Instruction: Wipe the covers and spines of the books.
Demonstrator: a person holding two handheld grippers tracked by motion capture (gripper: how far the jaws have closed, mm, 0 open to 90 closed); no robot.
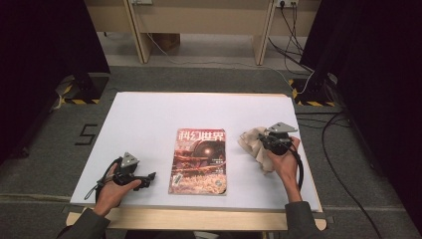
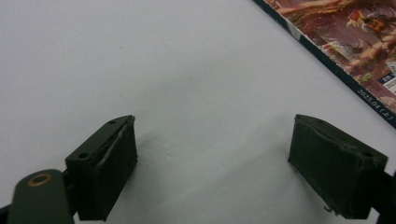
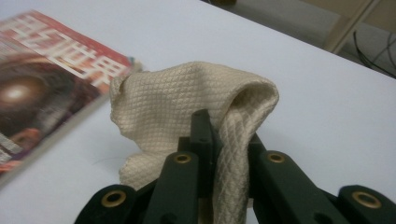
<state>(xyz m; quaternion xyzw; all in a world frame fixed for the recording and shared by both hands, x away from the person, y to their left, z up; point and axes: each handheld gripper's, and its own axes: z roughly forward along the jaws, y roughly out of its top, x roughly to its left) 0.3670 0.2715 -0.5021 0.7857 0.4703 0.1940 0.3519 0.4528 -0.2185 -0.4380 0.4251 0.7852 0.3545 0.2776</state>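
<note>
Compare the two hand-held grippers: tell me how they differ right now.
The left hand-held gripper has its jaws spread wide with nothing between them, while the right hand-held gripper is shut on a cream waffle-weave cloth. The left one sits low over bare white table left of the magazine; the right one holds the cloth to the magazine's right. Both have black jaws and a grey three-cornered plate on top.

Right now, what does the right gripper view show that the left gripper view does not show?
The right gripper view alone shows the cream cloth pinched between the shut jaws of the right gripper, and the magazine's red title. The left gripper view alone shows the left gripper with its jaws wide apart and nothing between them, and the date printed at the magazine's edge. Both share the magazine and the white table.
</note>
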